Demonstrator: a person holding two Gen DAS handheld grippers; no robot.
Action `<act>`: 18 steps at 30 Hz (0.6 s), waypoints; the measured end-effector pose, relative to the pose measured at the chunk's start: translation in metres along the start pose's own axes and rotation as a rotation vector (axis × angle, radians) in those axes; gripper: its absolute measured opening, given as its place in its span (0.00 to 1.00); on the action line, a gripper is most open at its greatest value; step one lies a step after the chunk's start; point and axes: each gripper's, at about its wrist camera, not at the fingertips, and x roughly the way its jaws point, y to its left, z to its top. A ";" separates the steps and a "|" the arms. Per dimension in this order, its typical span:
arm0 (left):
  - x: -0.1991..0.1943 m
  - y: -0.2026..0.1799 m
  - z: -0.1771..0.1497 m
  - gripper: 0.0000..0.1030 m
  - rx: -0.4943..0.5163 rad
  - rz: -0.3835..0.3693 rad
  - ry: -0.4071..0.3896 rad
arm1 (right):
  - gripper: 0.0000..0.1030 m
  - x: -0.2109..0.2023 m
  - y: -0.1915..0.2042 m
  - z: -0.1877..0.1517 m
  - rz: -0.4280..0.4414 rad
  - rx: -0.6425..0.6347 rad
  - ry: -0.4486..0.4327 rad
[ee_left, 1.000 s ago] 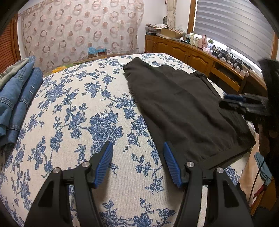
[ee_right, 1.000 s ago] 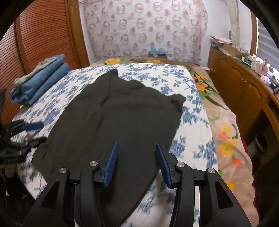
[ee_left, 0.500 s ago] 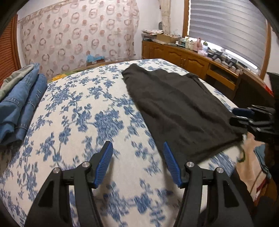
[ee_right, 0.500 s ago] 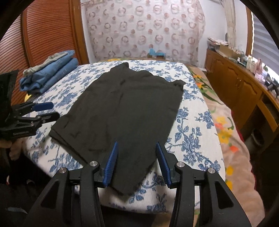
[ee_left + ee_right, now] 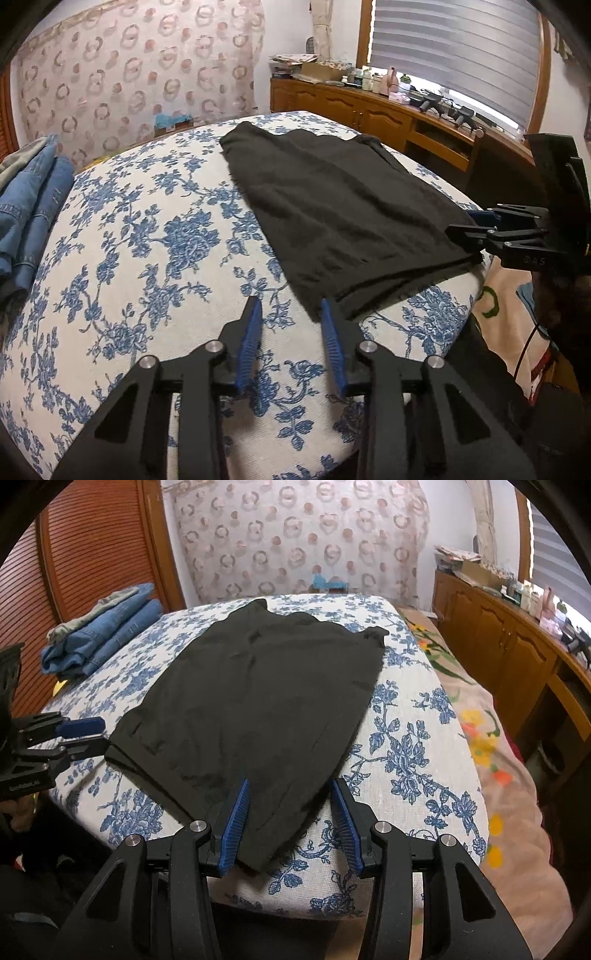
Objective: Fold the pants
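Black pants (image 5: 258,701) lie flat on the floral bedspread (image 5: 147,258), running toward twelve o'clock from the near edge. The left gripper (image 5: 291,317) hovers at the pants' near corner, jaws closing, the cloth corner just off one pad and nothing pinched. The right gripper (image 5: 288,797) sits half open, straddling the near hem, pads not pressing. Folded jeans (image 5: 107,627) are stacked at ten o'clock.

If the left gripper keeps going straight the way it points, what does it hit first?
Probably the near corner of the black pants, just ahead of the closing left gripper, or the floral bedcover beside it; depth is unclear.
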 end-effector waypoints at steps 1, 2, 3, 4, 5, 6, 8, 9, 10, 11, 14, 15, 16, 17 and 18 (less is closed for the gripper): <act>0.000 -0.001 0.001 0.29 0.004 0.000 0.001 | 0.45 0.000 0.000 0.000 0.001 0.000 -0.001; 0.001 -0.003 0.001 0.29 0.007 -0.002 0.000 | 0.45 0.000 0.000 0.000 -0.001 -0.001 0.000; 0.000 -0.004 0.002 0.29 0.013 -0.013 -0.003 | 0.45 0.000 0.000 0.000 -0.004 -0.003 -0.001; 0.000 -0.005 0.003 0.29 0.016 -0.023 -0.005 | 0.45 0.000 0.000 0.000 -0.002 -0.001 -0.001; 0.000 -0.007 0.004 0.29 0.020 -0.038 -0.006 | 0.45 0.000 -0.001 0.000 -0.004 -0.001 -0.001; 0.001 -0.008 0.005 0.29 0.023 -0.045 -0.005 | 0.45 0.000 -0.001 0.000 -0.004 -0.001 -0.001; 0.006 -0.013 0.006 0.29 0.040 -0.039 0.006 | 0.45 0.000 -0.001 0.000 -0.003 -0.001 -0.001; 0.008 -0.015 0.006 0.29 0.044 -0.035 0.006 | 0.45 -0.001 -0.001 0.000 -0.003 -0.002 0.000; 0.008 -0.017 0.007 0.29 0.050 -0.031 -0.002 | 0.45 0.000 0.000 0.000 -0.003 -0.003 0.000; 0.009 -0.017 0.008 0.29 0.051 -0.031 -0.004 | 0.45 0.000 0.000 0.000 -0.002 -0.003 0.000; 0.008 -0.015 0.008 0.14 0.045 -0.056 -0.024 | 0.46 0.000 0.000 0.000 -0.002 -0.001 -0.002; 0.006 -0.014 0.007 0.12 0.043 -0.056 -0.036 | 0.46 0.000 0.000 0.000 -0.002 -0.002 -0.003; 0.004 -0.014 0.007 0.09 0.041 -0.056 -0.042 | 0.46 0.000 0.000 0.000 -0.004 -0.003 -0.004; 0.002 -0.013 0.006 0.08 0.038 -0.058 -0.047 | 0.46 0.000 0.000 0.000 -0.005 -0.007 -0.005; -0.003 -0.013 0.006 0.07 0.035 -0.062 -0.058 | 0.46 0.000 -0.001 0.000 -0.007 -0.011 -0.007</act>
